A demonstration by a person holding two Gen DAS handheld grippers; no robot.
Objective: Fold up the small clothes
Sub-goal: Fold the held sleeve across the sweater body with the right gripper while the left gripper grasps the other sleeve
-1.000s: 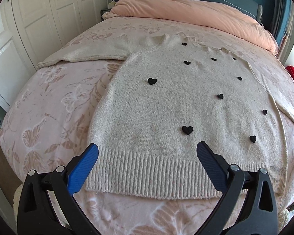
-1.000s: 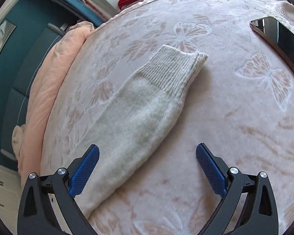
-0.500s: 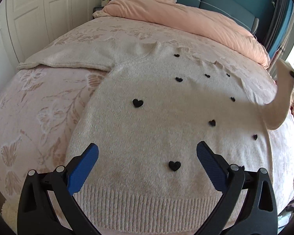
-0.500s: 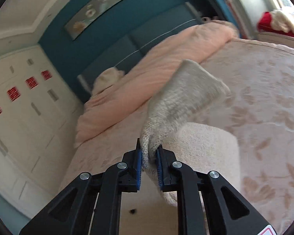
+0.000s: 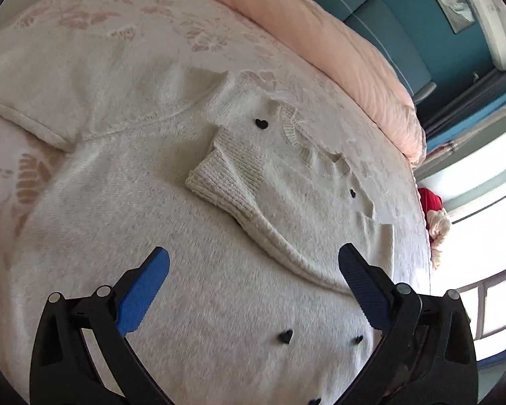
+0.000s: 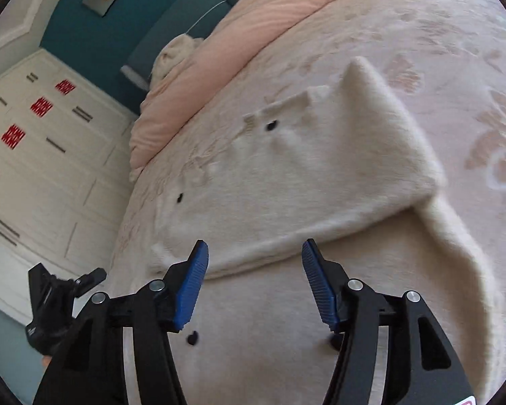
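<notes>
A cream knit sweater [image 5: 124, 209] with small black hearts lies flat on the bed. Its right sleeve [image 5: 253, 195] is folded across the chest, ribbed cuff [image 5: 219, 175] near the neckline. The other sleeve [image 5: 50, 77] stretches out to the left. My left gripper [image 5: 253, 273] is open and empty above the sweater's body. My right gripper [image 6: 254, 266] is open and empty just above the folded sleeve [image 6: 320, 175]. The left gripper shows in the right wrist view [image 6: 60, 293] at the lower left.
The bed has a pale pink floral cover [image 5: 172, 10]. A pink duvet [image 5: 320, 33] is bunched at the teal headboard [image 6: 124, 27]. White wardrobe doors [image 6: 33, 168] stand beside the bed. A red and white item [image 5: 431, 209] lies by the window.
My right gripper carried the sleeve across the sweater's chest, let it go and opened. My left gripper moved forward over the sweater's body and stayed open.
</notes>
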